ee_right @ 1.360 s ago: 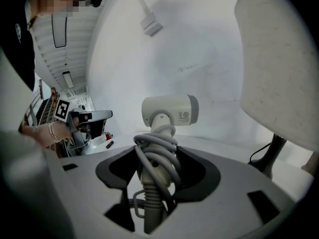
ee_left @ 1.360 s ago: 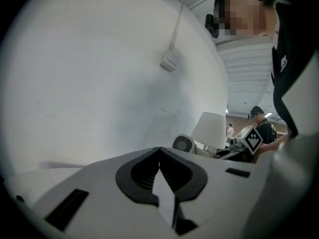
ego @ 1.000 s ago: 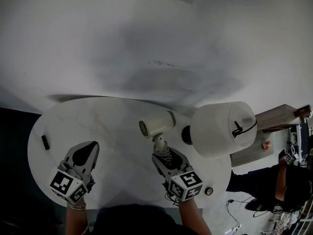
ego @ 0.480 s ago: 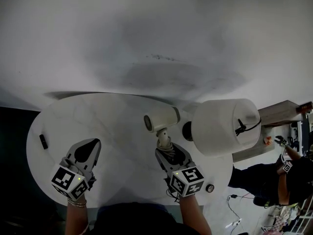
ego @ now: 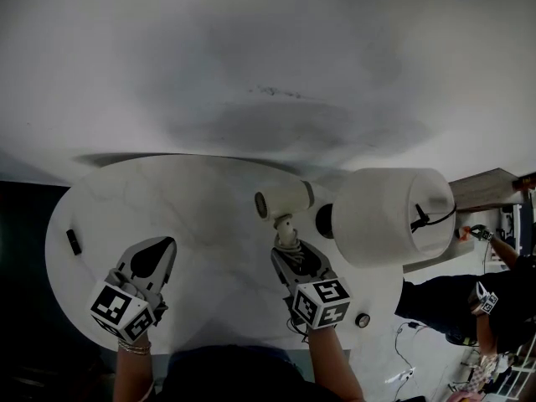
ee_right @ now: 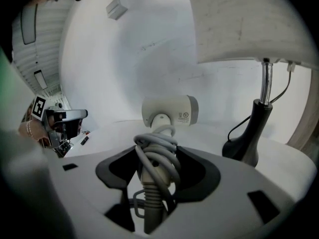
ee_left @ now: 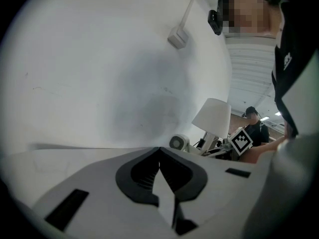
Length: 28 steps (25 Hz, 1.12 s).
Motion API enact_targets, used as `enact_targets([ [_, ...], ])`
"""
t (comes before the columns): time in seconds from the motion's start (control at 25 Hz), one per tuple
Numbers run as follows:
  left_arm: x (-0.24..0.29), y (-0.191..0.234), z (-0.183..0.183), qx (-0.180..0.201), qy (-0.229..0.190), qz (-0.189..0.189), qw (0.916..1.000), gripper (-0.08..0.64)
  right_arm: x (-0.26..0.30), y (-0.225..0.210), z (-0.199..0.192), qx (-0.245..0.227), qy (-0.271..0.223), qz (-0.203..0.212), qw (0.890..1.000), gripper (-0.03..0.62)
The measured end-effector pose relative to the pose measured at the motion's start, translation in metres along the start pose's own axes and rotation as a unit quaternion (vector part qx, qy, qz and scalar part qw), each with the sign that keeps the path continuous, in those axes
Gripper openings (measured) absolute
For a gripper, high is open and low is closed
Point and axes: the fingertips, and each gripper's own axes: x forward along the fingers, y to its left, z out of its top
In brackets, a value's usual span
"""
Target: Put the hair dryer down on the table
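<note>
A white hair dryer [ego: 283, 201] is held by its handle, with the grey cord wound round that handle. My right gripper [ego: 286, 251] is shut on the wrapped handle, over the table's right half. In the right gripper view the dryer's barrel [ee_right: 167, 111] lies crosswise just beyond the jaws of the right gripper [ee_right: 157, 152], above the white table top [ee_right: 109, 133]. My left gripper [ego: 162, 244] hovers over the table's front left, shut and holding nothing. In the left gripper view the left gripper [ee_left: 159, 150] has its tips together, and the dryer [ee_left: 178, 142] shows small at the right.
A table lamp with a big white shade [ego: 387, 216] and a black base [ee_right: 248, 144] stands right beside the dryer. A small black item [ego: 74, 241] lies near the round table's [ego: 201, 199] left edge. A small round object [ego: 362, 319] sits at its front right. A white wall rises behind.
My right gripper has shifted a little to the right with the dryer, closer to the lamp, and slightly lower. The left gripper has hardly moved in the picture.
</note>
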Motion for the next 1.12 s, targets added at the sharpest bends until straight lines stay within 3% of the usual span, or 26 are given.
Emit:
enact_targets([
  [1.12,0.02,0.005,-0.019,-0.019,0.027,-0.008,0.9994,0.017,0.024,-0.021,-0.025,0.028,0.04,-0.035,0.998,0.249],
])
